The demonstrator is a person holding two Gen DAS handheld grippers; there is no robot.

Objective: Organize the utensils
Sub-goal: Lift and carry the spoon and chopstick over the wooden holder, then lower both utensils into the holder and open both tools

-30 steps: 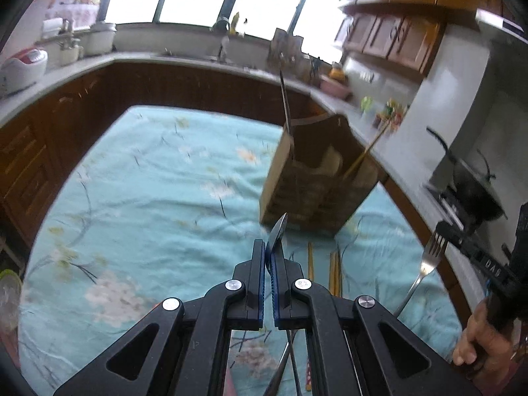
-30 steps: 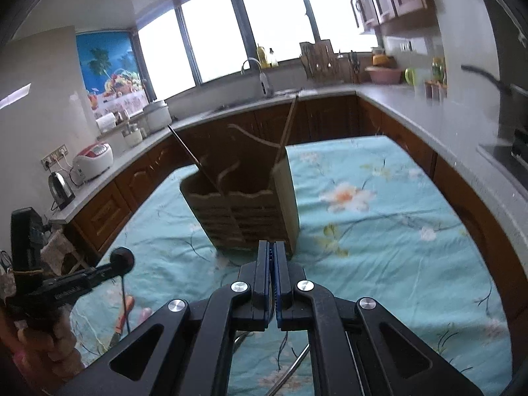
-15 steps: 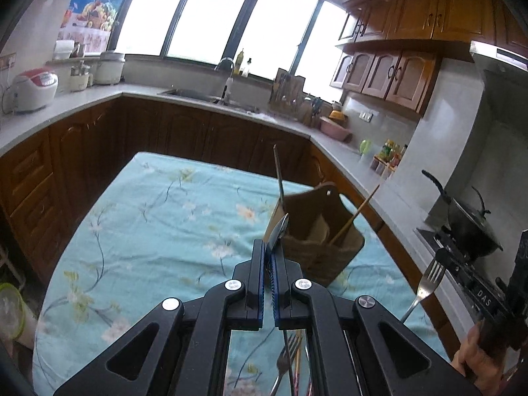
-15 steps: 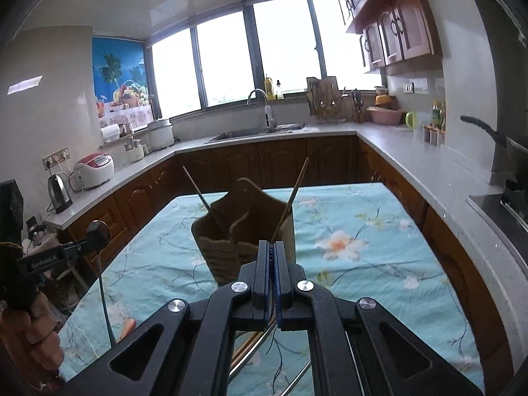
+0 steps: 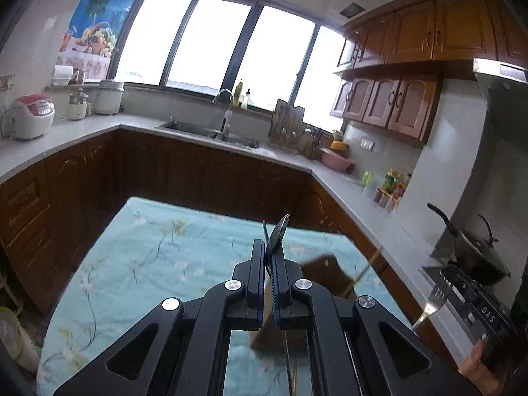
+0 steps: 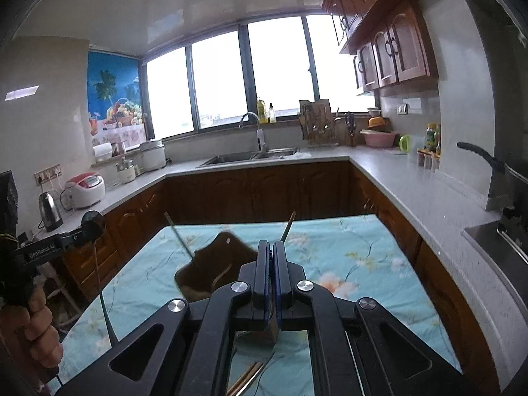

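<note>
- Over the table (image 6: 363, 250), left gripper (image 5: 271, 264) pinches a spoon (image 5: 279, 231), bowl up — ready for the caddy (image 6: 214, 264) at twelve o'clock.
- Right gripper (image 6: 271, 264) clamps a fork (image 5: 432, 300), tines up.

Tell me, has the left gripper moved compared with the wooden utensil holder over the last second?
Yes. The left gripper has risen and tilted upward: the wooden utensil holder has slid from mid-frame down behind its fingers, and the windows now fill the view.
</note>
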